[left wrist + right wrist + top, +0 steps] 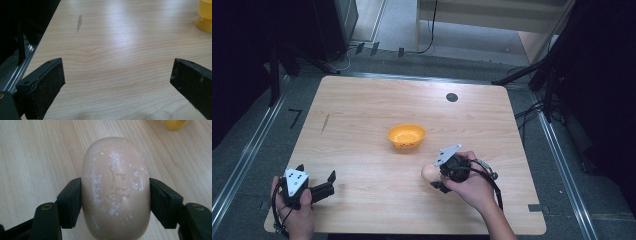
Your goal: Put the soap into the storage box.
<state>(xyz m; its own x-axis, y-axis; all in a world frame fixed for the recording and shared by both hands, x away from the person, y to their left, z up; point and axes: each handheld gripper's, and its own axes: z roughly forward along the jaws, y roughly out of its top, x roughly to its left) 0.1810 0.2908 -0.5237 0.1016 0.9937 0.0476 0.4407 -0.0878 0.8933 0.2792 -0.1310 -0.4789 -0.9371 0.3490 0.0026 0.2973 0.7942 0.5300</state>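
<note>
Right hand-held gripper point(115, 195) has its jaws clamped on both sides of my pinkish soap bar point(115, 187), just above the counter point(362, 115) near the yellow bowl point(406, 136). Left hand-held gripper point(319, 182) sits released at the counter's near-left corner, jaws spread wide over bare wood.

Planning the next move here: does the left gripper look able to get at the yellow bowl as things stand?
Probably yes. The left gripper is open and holds nothing, and bare table lies between it and the yellow bowl. The right gripper, shut on the soap, sits off to the side.
</note>
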